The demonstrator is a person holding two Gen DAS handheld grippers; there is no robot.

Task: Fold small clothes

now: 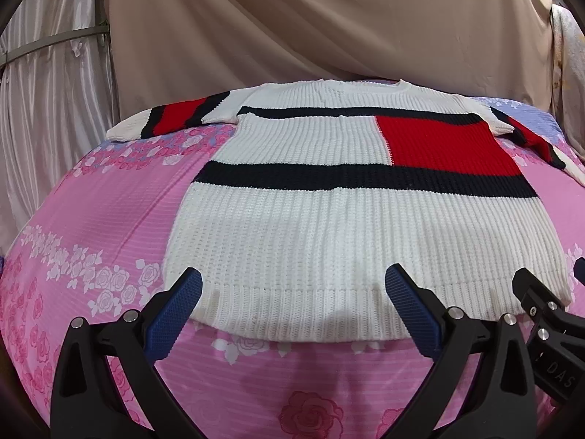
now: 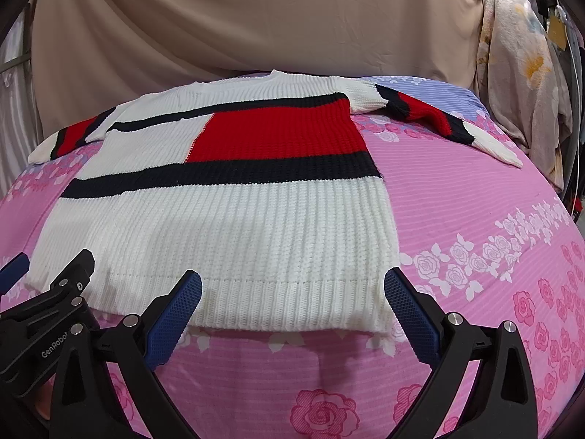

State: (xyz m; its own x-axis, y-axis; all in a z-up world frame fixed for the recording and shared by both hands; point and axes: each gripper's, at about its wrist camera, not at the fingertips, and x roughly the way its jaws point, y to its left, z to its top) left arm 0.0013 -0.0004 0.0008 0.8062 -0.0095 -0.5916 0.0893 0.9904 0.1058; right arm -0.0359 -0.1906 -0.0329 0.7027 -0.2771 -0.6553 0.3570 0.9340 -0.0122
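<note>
Sweater [image 1: 329,219] lay flat, nothing folded yet; left gripper [image 1: 292,307] and right gripper [image 2: 292,303] hovered wide open and empty at the near hem.

Both wrist views look low and close across the sweater's [image 1: 329,241] hem toward its collar; left view sits leftward, right rightward.

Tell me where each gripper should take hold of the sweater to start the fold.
Probably the ribbed hem of the sweater, at its two near corners, coming in low from the near edge. It lies flat, hem toward both open grippers: left gripper by the left corner, right gripper by the right.
</note>
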